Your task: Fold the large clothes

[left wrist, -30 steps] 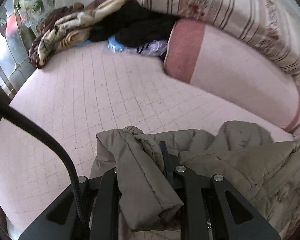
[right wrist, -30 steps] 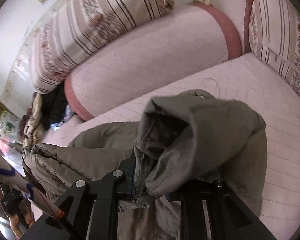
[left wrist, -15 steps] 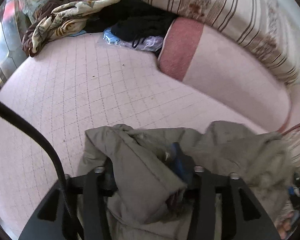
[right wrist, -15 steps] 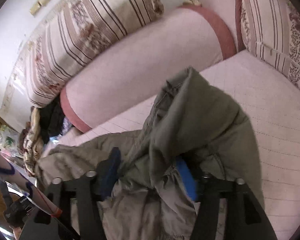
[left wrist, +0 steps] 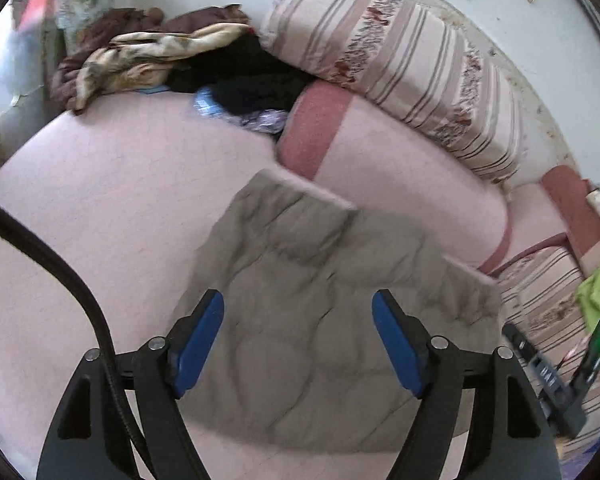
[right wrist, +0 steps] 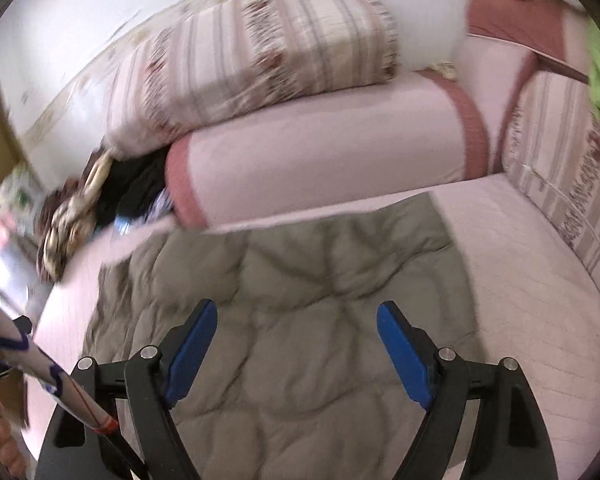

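On the pink quilted mattress (left wrist: 112,184), the olive padded jacket (left wrist: 320,320) lay flat in a folded block, its far edge near the pink bolster (left wrist: 400,176). Our left gripper (left wrist: 298,340) and right gripper (right wrist: 296,344) hovered above it, jaws spreading wider, blue pads clear of the fabric and nothing between them. We judged one fold as just released. The next move called for a fresh grip on an outer edge to halve the block. A striped cushion (right wrist: 260,52) sat on the bolster; a heap of loose clothes (left wrist: 160,56) occupied the far corner.
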A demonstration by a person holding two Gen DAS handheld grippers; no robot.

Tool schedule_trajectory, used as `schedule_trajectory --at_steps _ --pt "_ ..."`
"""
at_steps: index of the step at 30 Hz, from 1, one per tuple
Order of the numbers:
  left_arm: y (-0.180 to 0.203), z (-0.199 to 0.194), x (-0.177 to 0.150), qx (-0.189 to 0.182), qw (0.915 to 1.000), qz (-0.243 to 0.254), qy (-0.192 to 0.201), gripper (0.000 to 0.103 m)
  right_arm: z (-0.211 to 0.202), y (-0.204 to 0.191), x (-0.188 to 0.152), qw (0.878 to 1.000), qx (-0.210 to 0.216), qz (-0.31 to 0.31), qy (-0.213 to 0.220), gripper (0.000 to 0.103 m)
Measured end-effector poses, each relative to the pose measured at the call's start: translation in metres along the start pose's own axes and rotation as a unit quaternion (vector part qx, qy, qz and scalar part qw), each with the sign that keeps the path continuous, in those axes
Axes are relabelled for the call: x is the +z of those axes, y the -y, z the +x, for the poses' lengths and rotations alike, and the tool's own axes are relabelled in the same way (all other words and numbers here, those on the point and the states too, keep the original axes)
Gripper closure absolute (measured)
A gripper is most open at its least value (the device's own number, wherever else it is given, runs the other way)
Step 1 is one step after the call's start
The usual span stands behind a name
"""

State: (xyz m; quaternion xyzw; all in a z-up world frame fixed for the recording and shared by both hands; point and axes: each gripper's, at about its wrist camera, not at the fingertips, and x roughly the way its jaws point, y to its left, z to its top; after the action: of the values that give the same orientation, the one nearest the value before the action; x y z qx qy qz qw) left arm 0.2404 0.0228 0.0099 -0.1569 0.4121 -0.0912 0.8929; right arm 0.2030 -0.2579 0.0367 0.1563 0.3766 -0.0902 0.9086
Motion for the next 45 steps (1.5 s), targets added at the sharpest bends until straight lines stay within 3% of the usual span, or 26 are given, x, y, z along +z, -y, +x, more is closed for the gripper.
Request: schedule_trajectory --at_steps 6,9,13,18,20,23,30,36,39,42,45 --pt "-0.011 0.014 -0.062 0.055 0.998 0.026 0.017 0.027 0.044 -0.07 -0.008 0.997 -0.004 -0.068 -0.019 0.023" --pt "-0.013 0.029 -0.072 0.067 0.9969 0.038 0.016 0.027 0.078 -0.094 -0.004 0.996 -0.005 -0.077 -0.034 0.033" --pt "-0.018 0.045 -0.074 0.081 0.995 0.055 0.019 0.027 0.13 -0.104 -0.001 0.994 -0.054 -0.088 -0.038 0.034" --pt "-0.029 0.056 -0.07 0.097 0.9927 0.068 0.025 0.027 0.172 -0.1 0.013 0.991 -0.088 -0.091 -0.038 0.032" --pt "-0.034 0.059 -0.067 0.095 0.9929 0.068 0.021 0.027 0.186 -0.096 0.021 0.99 -0.097 -0.09 -0.04 0.027" --pt "-0.04 0.062 -0.063 0.103 0.992 0.07 0.022 0.027 0.204 -0.091 0.03 0.99 -0.104 -0.083 -0.044 0.02" --pt "-0.053 0.067 -0.057 0.092 0.994 0.056 0.016 0.023 0.242 -0.088 0.044 0.989 -0.114 -0.082 -0.053 0.015" --pt "-0.053 0.062 -0.056 0.082 0.995 0.051 0.021 0.022 0.247 -0.09 0.05 0.985 -0.128 -0.09 -0.066 0.014" --pt "-0.058 0.058 -0.054 0.073 0.9963 0.042 0.018 0.022 0.216 -0.106 0.054 0.983 -0.139 -0.113 -0.044 0.018" --pt "-0.067 0.048 -0.052 0.064 0.9973 0.025 0.025 0.022 0.166 -0.124 0.044 0.985 -0.112 -0.13 -0.016 0.02" --pt "-0.075 0.041 -0.048 0.073 0.9966 0.014 0.035 0.022 0.131 -0.143 0.015 0.987 -0.06 -0.148 -0.023 0.021"
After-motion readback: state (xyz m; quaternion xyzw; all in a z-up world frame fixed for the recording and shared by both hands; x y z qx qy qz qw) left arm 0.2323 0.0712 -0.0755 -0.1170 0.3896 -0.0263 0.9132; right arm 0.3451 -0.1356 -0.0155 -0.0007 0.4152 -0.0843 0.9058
